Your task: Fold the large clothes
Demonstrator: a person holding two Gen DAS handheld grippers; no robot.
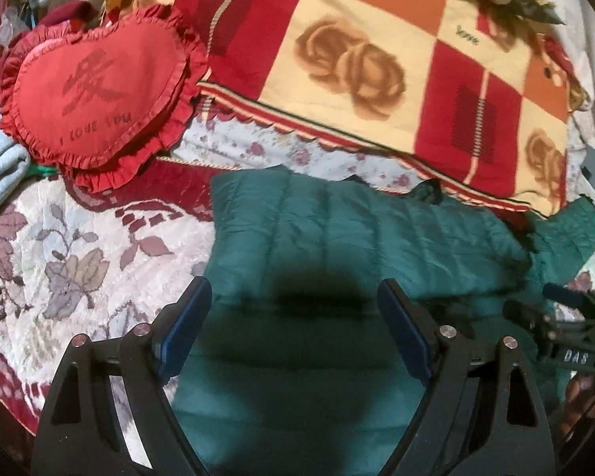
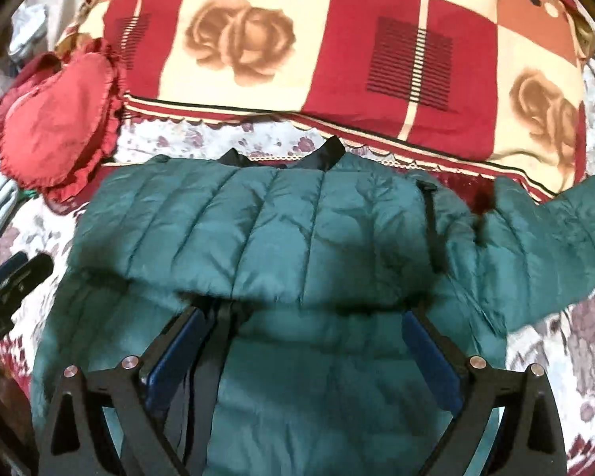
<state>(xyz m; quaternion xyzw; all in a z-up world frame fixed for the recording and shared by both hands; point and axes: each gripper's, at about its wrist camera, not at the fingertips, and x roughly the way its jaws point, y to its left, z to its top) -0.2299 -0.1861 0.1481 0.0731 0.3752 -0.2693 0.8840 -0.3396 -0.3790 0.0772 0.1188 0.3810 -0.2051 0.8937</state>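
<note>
Both views soft with motion blur; fisheye edges dark. Lower hem of the green puffer jacket (image 2: 297, 214) runs out of frame beneath my grippers, so I can't see how it ends. In the right wrist view one sleeve (image 2: 555, 214) trails off toward 3 o'clock, its cuff cut by the frame. Black collar tips poke out at 12 o'clock of the jacket; a dark strap or zipper line near my right gripper's left pad is hard to make out.

Jacket lies on the floral bedspread (image 1: 79, 261), a folded-over upper layer across its body. Checked rose blanket (image 1: 357, 59) at 12 o'clock, touching the collar edge. Red heart-shaped cushion (image 1: 95, 95) at 10 o'clock, apart from the jacket.

My left gripper (image 1: 293, 309): jaws wide apart, nothing pinched, jacket fabric showing between them. My right gripper (image 2: 309, 325): jaws spread wide, blue pads clear of the fabric, tips by the fold's edge. Whether the tips brush the cloth, I can't tell.
</note>
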